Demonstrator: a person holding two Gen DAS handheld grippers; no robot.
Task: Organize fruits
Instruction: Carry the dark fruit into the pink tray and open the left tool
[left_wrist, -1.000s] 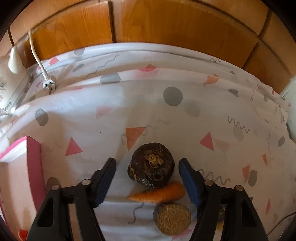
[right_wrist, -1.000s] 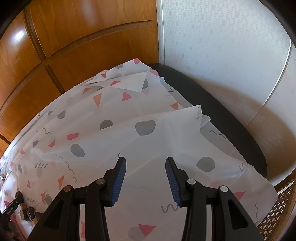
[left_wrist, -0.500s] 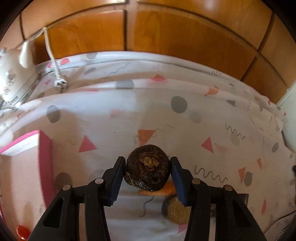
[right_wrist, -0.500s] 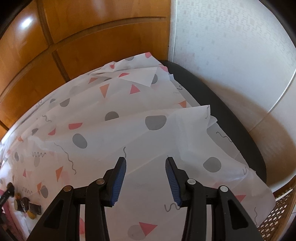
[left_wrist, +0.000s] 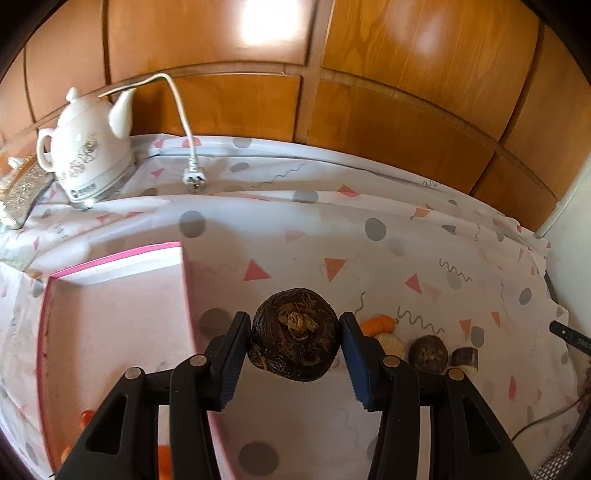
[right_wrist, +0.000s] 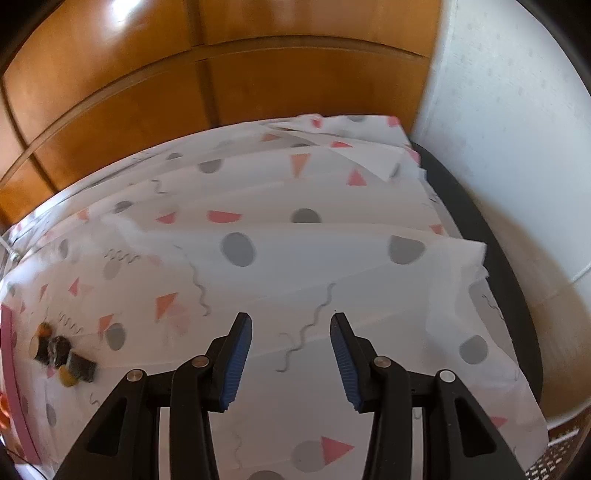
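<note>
My left gripper (left_wrist: 295, 332) is shut on a dark brown, round, rough-skinned fruit (left_wrist: 294, 334), held above the patterned tablecloth (left_wrist: 369, 258), just right of the pink box (left_wrist: 110, 314). Behind it on the cloth lie a carrot (left_wrist: 378, 325), a pale round slice (left_wrist: 391, 345), a dark round piece (left_wrist: 428, 354) and a dark cut piece (left_wrist: 464, 358). In the right wrist view my right gripper (right_wrist: 291, 347) stands open over bare cloth, with nothing between its fingers. The same cluster of pieces (right_wrist: 61, 354) lies far to its left.
A white teapot-shaped kettle (left_wrist: 86, 147) stands at the back left, its cord and plug (left_wrist: 192, 177) lying on the cloth. Wooden panels (left_wrist: 332, 92) run behind the table. Orange-red items (left_wrist: 86, 417) lie in the pink box. A black table edge (right_wrist: 480, 229) and a white wall are at the right.
My left gripper closed on the dark round fruit and lifted it away from the carrot, moving left toward the pink box. The right gripper stayed open and swung its view leftward.
</note>
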